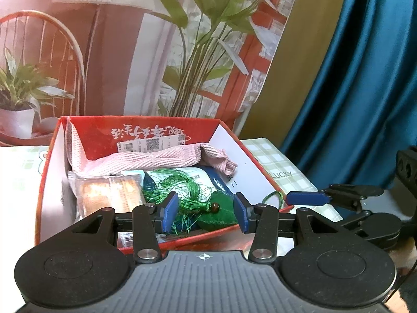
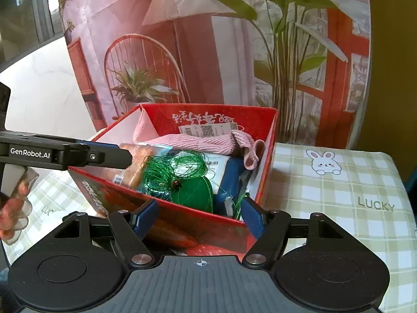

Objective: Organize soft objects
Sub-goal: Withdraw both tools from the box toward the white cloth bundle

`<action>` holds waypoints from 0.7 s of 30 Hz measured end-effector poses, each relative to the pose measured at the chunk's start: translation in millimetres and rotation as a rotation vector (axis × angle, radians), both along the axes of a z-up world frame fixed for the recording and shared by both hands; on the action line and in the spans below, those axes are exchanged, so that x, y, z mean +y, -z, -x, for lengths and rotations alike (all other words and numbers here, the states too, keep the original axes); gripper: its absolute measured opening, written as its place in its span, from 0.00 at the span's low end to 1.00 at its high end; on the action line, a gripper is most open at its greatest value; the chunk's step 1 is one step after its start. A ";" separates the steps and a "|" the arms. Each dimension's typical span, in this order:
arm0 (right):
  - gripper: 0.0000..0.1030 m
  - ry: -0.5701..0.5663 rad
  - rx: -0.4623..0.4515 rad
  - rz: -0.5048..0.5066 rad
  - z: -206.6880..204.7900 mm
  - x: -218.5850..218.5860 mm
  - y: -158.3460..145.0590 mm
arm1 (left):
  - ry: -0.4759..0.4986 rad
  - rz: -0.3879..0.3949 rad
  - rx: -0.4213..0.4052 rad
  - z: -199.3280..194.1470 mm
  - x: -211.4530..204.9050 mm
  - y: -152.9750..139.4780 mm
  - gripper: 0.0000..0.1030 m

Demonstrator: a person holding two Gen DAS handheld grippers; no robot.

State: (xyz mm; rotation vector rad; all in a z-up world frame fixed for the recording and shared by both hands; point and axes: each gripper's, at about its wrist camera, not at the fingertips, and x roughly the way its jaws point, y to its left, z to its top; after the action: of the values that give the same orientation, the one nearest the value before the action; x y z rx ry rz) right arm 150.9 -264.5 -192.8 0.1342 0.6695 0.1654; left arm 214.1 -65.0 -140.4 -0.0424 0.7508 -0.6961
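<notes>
Green tassel (image 1: 182, 193) in red box (image 1: 49, 182) (claws apart)

Backdrop: printed scene (image 1: 125, 52) of lamp, chair, plants, red window frame | Right: teal curtain (image 1: 365, 78) | Surface: green-checked tablecloth (image 2: 338, 182), rabbit motif, "LUCKY" | Light: bright daylight

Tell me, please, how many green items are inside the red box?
2: a green leaf-shaped pad near the front wall of the red box, and a green tassel lying on it, spreading leftward. More may be hidden underneath.
</notes>
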 end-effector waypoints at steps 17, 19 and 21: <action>0.99 0.116 -0.152 0.055 47.6 32.7 -2.5 | -0.149 -0.128 -0.193 50.8 40.2 -15.6 0.91; 0.99 0.128 -0.175 0.049 52.3 38.4 -0.8 | -0.169 -0.143 -0.226 59.3 44.2 -17.0 0.98; 0.99 0.143 -0.194 0.044 56.5 43.7 1.6 | -0.184 -0.155 -0.251 66.0 47.8 -17.2 1.00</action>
State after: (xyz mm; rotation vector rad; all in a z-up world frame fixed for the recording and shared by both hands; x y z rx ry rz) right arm 94.4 -220.9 -194.5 0.1217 0.4675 0.0254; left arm 148.1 -17.2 -123.2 0.1146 0.5498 -0.4557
